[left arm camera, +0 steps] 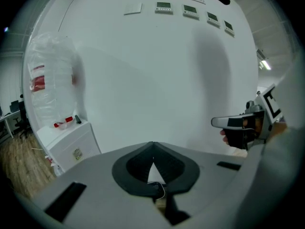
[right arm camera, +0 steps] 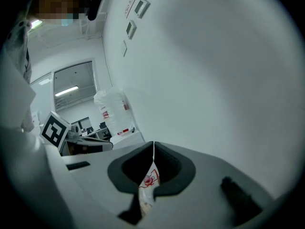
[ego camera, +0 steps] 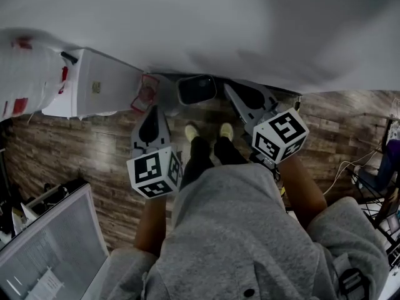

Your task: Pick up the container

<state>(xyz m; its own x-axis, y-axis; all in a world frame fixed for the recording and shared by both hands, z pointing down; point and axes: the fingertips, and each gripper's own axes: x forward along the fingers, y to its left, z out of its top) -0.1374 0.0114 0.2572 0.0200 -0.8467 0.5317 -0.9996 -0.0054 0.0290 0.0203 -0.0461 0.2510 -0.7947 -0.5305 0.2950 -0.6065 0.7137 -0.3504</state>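
Where we stand, close to a broad white wall, a wooden floor runs under our feet. Against the wall on our left sits a white cabinet, and on it a bulging clear sack with red markings. We hold both tools out toward the wall, above the floor. Our left tool is clenched, its tips meeting on nothing. Our right tool is clenched too, with only a hairline between its tips, and we see nothing gripped in it. The container, dark inside with a pale rim, stands on the floor at the foot of the wall, just ahead of our shoes. In the head view it lies between the two tools. A small clear packet with red print lies beside the cabinet, left of the container, and shows through the slot under the right tool's tips.
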